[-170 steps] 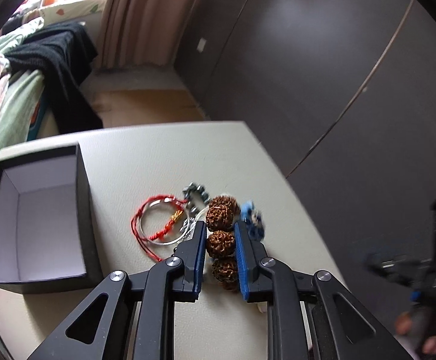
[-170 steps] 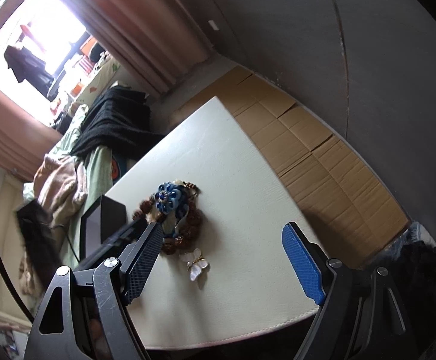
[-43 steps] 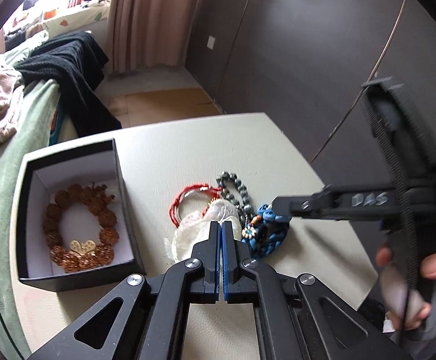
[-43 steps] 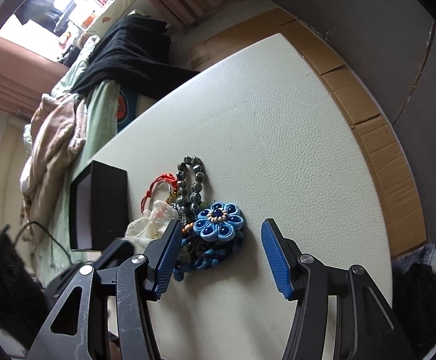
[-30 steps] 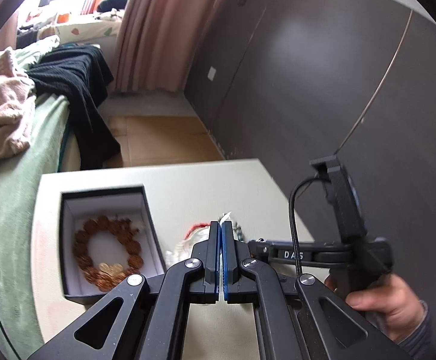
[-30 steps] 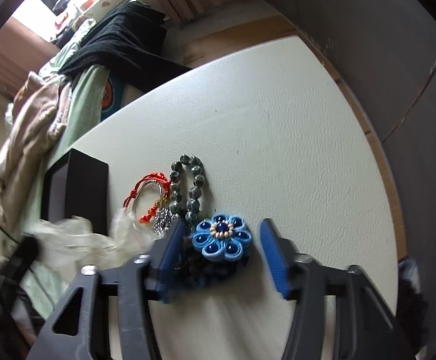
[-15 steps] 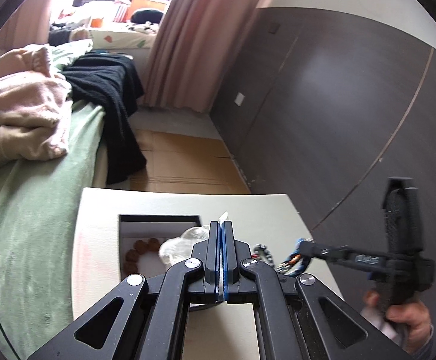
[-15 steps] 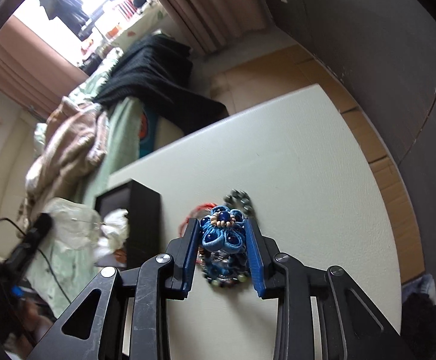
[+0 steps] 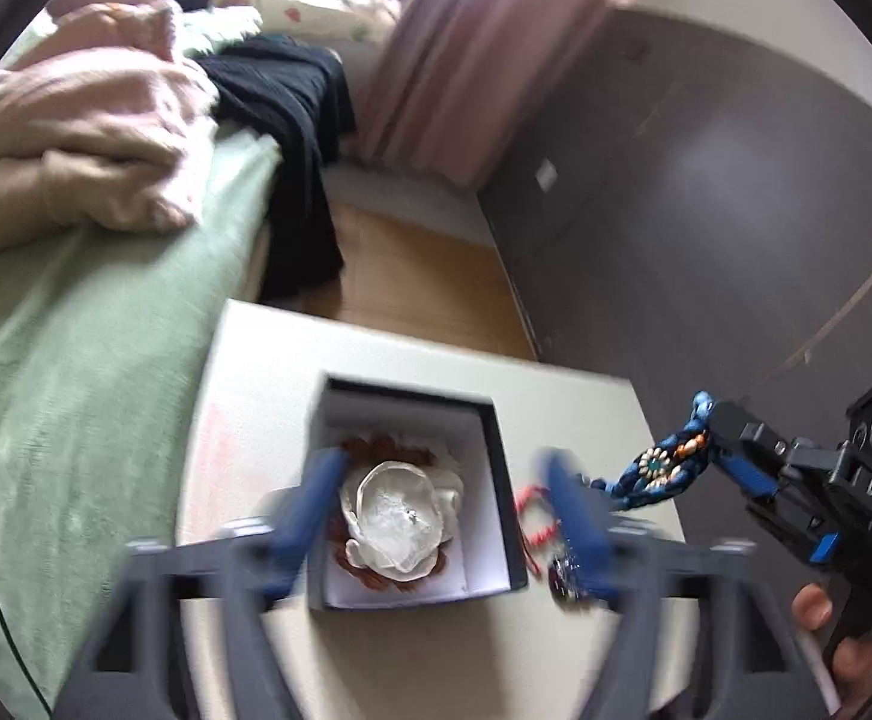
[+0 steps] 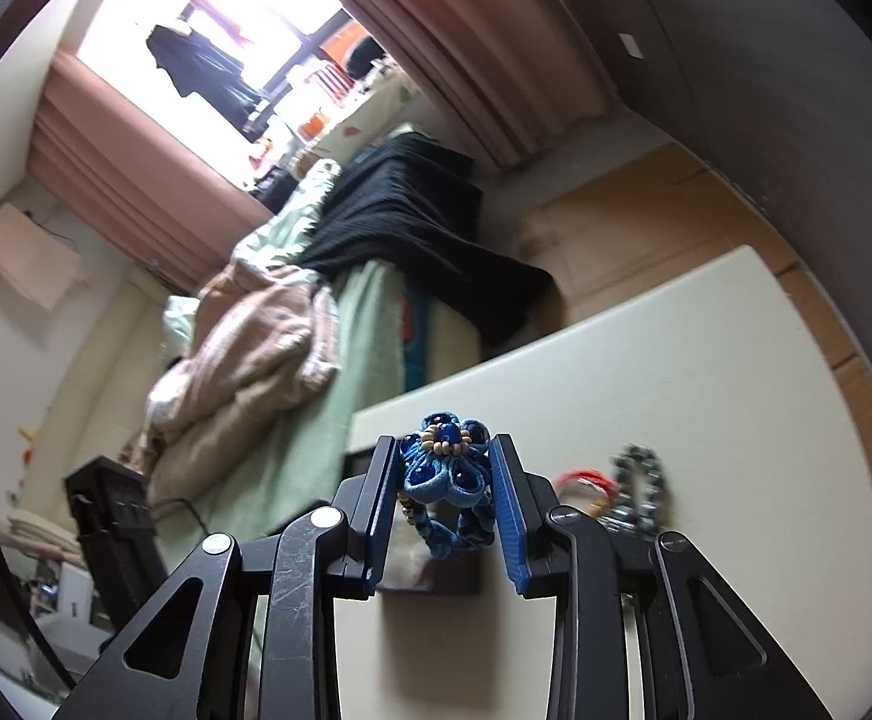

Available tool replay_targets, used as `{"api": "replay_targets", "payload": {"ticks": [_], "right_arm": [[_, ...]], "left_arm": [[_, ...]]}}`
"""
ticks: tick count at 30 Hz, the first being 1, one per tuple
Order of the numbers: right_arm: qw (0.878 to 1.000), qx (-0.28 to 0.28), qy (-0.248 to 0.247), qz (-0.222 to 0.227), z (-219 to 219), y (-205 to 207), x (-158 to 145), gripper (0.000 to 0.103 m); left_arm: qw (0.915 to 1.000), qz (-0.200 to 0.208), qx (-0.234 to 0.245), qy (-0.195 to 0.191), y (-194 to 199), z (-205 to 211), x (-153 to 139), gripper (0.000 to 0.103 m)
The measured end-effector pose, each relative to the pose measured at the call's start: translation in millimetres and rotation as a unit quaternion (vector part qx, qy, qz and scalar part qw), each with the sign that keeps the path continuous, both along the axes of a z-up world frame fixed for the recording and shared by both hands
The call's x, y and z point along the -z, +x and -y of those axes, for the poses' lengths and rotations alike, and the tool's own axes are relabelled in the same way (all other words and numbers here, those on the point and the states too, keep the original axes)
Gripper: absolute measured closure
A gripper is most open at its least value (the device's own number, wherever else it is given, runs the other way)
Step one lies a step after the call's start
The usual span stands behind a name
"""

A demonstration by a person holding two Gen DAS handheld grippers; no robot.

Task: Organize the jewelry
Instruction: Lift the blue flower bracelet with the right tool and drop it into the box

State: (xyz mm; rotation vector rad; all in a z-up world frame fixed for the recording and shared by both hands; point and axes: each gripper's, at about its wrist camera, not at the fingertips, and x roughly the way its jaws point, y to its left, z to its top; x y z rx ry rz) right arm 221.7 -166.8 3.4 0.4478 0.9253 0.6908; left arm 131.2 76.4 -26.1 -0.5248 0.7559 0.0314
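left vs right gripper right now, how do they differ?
The left gripper is open with nothing between its fingers, spread over the black box that holds the white fabric flower. The right gripper is shut on the blue flower bracelet, held above the cream table. Both have blue pads and black frames.

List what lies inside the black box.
Inside the black box: a white translucent flower piece on top of the brown bead bracelet. Most of the bracelet is covered.

A white flower piece point(image 9: 402, 510) lies on brown beads inside the open black box point(image 9: 499, 480); the blue flower bracelet point(image 10: 445, 468) hangs above the table, with a red cord bracelet point(image 10: 583, 477) beside dark beads point(image 10: 646, 480).
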Motion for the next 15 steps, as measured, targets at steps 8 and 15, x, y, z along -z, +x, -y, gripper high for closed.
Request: {"api": "replay_targets", "payload": {"ticks": [8, 15], "right_arm": [[0.999, -0.021, 0.028, 0.01, -39.6, 0.9, 1.2, 0.071], [0.999, -0.045, 0.026, -0.009, -69.9, 4.9, 13.5, 0.071]], "left_arm": [[0.9995, 0.012, -0.028, -0.007, -15.4, -26.5, -7.9, 0.018], [0.9995, 0.014, -0.029, -0.004, -20.4, -34.9, -10.1, 0.018]]}}
